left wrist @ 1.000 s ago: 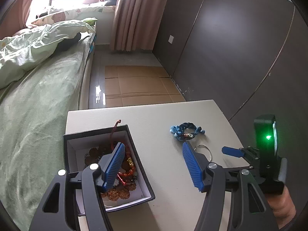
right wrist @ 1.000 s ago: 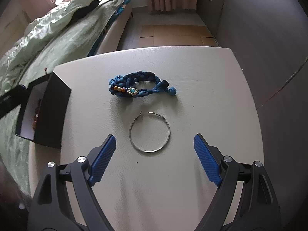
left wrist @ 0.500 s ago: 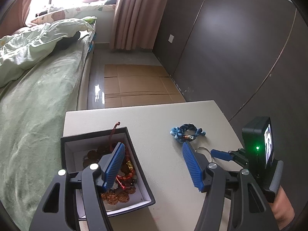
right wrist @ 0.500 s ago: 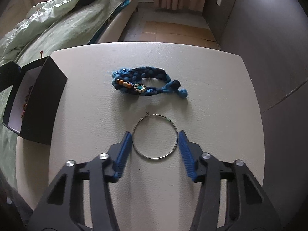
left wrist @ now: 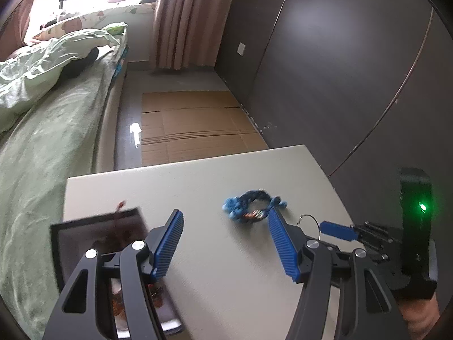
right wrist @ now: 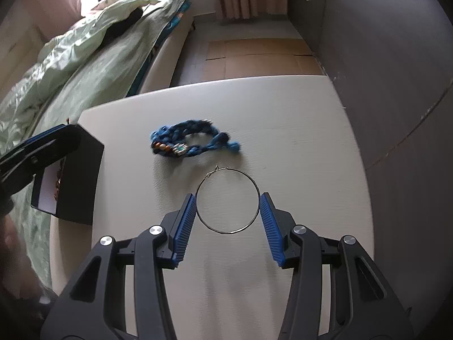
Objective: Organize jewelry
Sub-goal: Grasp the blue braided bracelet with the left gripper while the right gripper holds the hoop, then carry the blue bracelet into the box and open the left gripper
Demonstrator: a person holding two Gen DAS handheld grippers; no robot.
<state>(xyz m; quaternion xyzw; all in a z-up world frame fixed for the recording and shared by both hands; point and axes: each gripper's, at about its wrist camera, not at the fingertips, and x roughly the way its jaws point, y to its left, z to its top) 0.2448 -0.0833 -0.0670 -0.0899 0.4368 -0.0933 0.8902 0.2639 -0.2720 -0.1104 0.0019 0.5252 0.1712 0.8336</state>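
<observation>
2 wrist views, steeply down, close over 1 shared table (left wrist: 198, 181), toward the bed (right wrist: 93, 65).

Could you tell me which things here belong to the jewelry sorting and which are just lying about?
Part of the job:
- silver hoop, between the right gripper pads
- blue braided bracelet
- black box with jewelry inside
- left gripper, empty

Lying about:
- bed with green bedding
- cardboard on the floor
- curtain

Left hand-held gripper (left wrist: 225, 245) angled downward, jaws wide apart with nothing between, right hand-held gripper (right wrist: 228, 211) tilted steeply down, blue pads (right wrist: 185, 221) pressing a ring's sides
</observation>
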